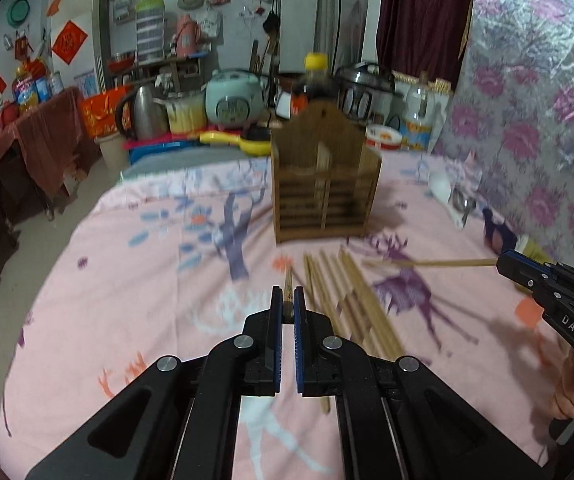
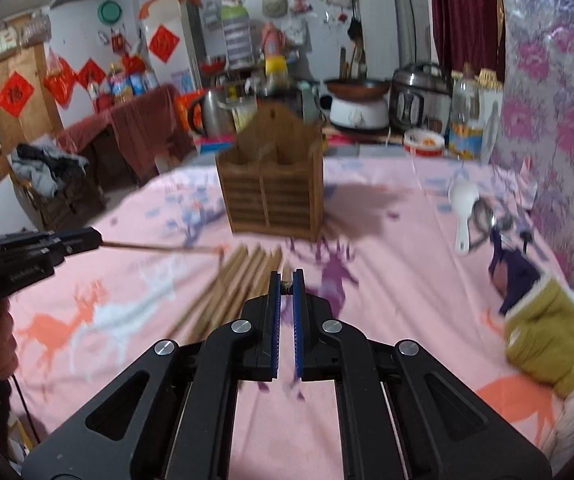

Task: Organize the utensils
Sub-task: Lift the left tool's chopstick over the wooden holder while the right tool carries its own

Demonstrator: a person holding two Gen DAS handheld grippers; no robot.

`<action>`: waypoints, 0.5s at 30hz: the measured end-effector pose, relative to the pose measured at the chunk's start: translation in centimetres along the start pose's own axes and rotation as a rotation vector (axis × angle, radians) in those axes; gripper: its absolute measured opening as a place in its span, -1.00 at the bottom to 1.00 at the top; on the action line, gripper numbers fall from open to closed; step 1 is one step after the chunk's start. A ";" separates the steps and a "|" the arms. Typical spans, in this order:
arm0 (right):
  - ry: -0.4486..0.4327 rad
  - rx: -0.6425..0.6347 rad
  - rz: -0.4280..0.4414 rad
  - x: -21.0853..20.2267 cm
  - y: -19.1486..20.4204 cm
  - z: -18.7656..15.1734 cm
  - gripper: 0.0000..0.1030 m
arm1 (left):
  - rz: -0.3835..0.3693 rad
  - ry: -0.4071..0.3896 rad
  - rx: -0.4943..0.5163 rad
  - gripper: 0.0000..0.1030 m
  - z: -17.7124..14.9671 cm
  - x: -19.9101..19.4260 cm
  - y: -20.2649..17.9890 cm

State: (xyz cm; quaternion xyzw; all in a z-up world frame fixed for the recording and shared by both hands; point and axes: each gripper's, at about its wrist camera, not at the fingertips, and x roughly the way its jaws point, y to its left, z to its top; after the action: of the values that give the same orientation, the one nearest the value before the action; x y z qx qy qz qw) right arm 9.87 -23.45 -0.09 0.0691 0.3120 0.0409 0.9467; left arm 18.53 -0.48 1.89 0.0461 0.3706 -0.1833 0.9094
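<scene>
Left wrist view: the left gripper [image 1: 287, 308] is pinching one chopstick [image 1: 287, 286] in closed jaws, and the right gripper [image 2: 286, 280] is clamping another chopstick [image 1: 427, 263]. The loose chopsticks [image 1: 347, 300] are lying on the pink cloth [image 1: 147, 280] before the wooden holder [image 1: 325, 192].

Your slatted wooden utensil holder [image 1: 324, 184] upright at the far side of the pink sheet, loose bamboo chopsticks [image 1: 347, 296] fanned near it, white spoon [image 2: 463, 208] lying to your right, one chopstick [image 1: 427, 263] raised level.
</scene>
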 end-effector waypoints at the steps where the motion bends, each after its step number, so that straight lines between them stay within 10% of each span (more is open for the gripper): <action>1: -0.006 0.004 0.004 -0.1 0.1 0.4 -0.87 | -0.006 -0.009 -0.002 -0.89 0.8 -0.2 -0.2; 15: -0.095 0.005 0.024 0.1 0.6 6.8 -0.87 | -0.029 -0.105 0.030 -0.89 9.8 -1.3 -2.3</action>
State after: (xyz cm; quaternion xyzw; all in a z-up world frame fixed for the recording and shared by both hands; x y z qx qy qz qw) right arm 14.00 -23.53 5.33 0.0770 0.2660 0.0484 0.9597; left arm 23.23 -4.37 9.97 0.0447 0.3203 -0.2044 0.9239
